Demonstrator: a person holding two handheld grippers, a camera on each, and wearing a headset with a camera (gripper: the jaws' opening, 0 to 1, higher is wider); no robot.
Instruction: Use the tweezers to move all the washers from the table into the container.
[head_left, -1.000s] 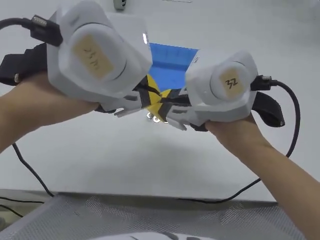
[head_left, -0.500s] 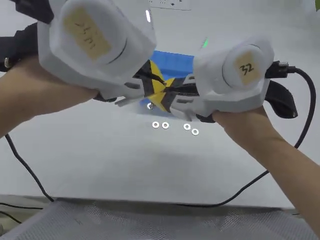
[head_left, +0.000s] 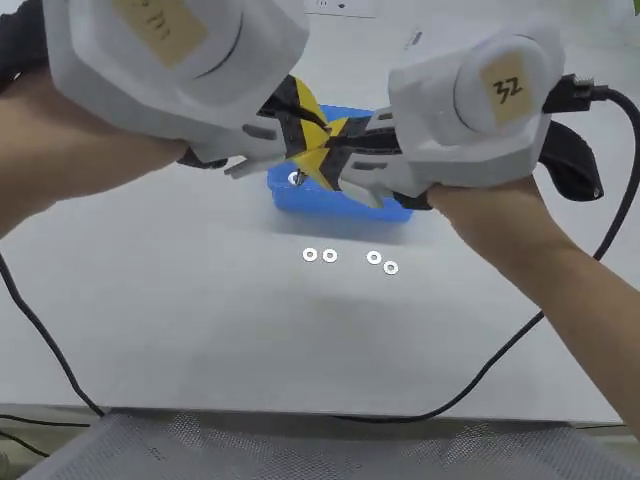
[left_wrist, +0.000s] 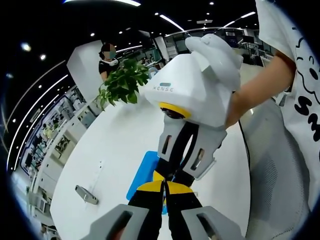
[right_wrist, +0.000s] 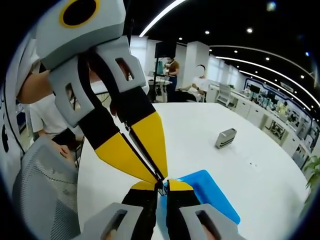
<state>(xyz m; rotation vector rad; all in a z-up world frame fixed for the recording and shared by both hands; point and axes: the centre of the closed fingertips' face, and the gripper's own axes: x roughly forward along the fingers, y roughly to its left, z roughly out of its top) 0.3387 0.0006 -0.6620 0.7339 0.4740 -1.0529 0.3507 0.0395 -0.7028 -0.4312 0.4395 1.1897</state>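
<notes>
My left gripper (head_left: 303, 125) and right gripper (head_left: 335, 150) meet jaw to jaw above the white table, both shut on thin metal tweezers (right_wrist: 142, 156). The tweezers' tip holds one washer (head_left: 296, 179) over the near-left part of the blue container (head_left: 310, 203). Several more washers (head_left: 310, 255) lie in a row on the table just in front of the container. In the right gripper view my own gripper (right_wrist: 161, 189) pinches the tweezers where the left gripper's yellow fingertips (right_wrist: 150, 145) end. The left gripper view has its gripper (left_wrist: 164, 189) against the right gripper's black and yellow fingers (left_wrist: 172, 165).
A black cable (head_left: 25, 325) trails over the table's left side and another (head_left: 500, 360) runs from the right gripper. A grey mesh surface (head_left: 300, 450) borders the near edge. A small grey device (right_wrist: 226, 137) lies beyond the container. People and a plant (left_wrist: 122, 85) stand far off.
Both grippers have risen from low over the row of washers and moved away from me, carrying one washer in the tweezers to above the blue container. The camera has tilted too.
</notes>
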